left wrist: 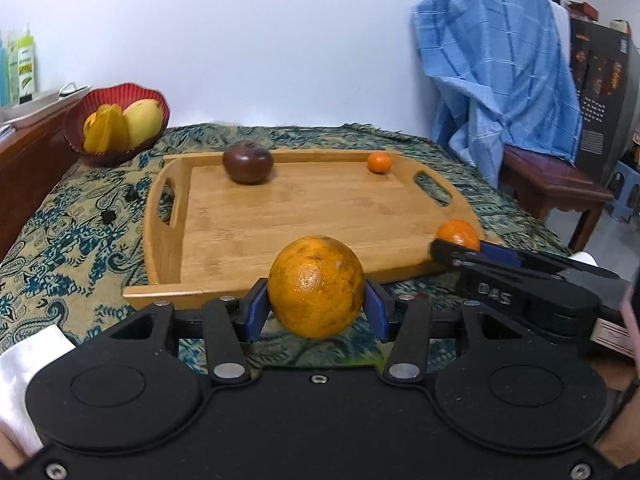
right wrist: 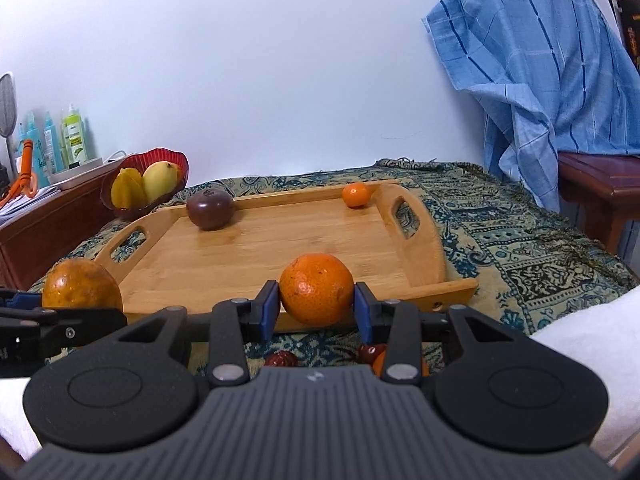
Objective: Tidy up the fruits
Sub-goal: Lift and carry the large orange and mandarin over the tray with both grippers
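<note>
Presently we record a table (left wrist: 72, 240) draped in a blue-and-tan paisley cloth (right wrist: 500, 240), set against a plain pale wall (left wrist: 260, 40). A wooden tray (left wrist: 320, 216) with cut-out handles lies at the table's middle. On it, a dark purple fruit (left wrist: 248, 167) rests against the far rim and a small orange (left wrist: 379, 162) sits in the far right corner. At the table's far left corner stands a red bowl (left wrist: 100, 98) holding a mango (left wrist: 143, 122) and a yellow starfruit (left wrist: 106, 128). A wooden cabinet (right wrist: 44, 224) with bottles adjoins the left edge; a blue checked cloth (left wrist: 500, 68) hangs over furniture past the right edge.

We note the left tongs (left wrist: 316, 304) pinching a large mottled orange (left wrist: 316, 286) above the tray's near rim. The right tongs (right wrist: 316, 306) pinch a brighter orange (right wrist: 316, 288), likewise at the near rim. Small red fruits (right wrist: 281, 359) lie on the cloth beneath the right tongs.
</note>
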{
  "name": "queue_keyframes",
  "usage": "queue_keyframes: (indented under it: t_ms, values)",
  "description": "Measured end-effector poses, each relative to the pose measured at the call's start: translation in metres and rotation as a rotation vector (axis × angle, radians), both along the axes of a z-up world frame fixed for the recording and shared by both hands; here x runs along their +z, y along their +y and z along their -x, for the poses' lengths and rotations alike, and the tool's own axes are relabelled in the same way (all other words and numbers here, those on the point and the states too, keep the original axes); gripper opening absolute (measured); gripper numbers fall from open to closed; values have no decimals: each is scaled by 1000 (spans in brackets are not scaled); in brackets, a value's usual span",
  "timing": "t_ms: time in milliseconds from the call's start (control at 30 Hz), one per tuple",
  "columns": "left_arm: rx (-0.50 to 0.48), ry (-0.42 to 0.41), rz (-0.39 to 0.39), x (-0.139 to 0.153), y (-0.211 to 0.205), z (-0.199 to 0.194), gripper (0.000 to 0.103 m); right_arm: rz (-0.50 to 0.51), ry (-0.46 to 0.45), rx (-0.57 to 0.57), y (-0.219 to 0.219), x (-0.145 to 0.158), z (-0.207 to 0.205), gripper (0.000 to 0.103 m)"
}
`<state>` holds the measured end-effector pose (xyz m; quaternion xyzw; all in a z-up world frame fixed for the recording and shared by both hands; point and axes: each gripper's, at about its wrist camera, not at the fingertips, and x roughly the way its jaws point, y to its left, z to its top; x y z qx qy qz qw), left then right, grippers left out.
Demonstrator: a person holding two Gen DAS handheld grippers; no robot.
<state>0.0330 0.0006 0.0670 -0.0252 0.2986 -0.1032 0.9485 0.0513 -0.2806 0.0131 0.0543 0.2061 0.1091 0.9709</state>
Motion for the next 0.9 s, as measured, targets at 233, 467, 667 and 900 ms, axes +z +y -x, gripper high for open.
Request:
queue_keyframes:
  t_ms: [233, 467, 667, 900]
  values:
    - [12, 40, 20, 5, 13, -45, 47, 3, -3, 1, -2, 13, -24, 43]
    - [9, 20, 5, 8, 11, -97, 47, 4, 23, -1, -5, 26, -66, 43]
    - [16, 51, 20, 0, 9, -146, 47, 56, 60, 21, -1, 27, -115, 43]
    - [36, 88, 1, -15, 11, -195, 47, 123, 115, 18, 5, 14, -163, 43]
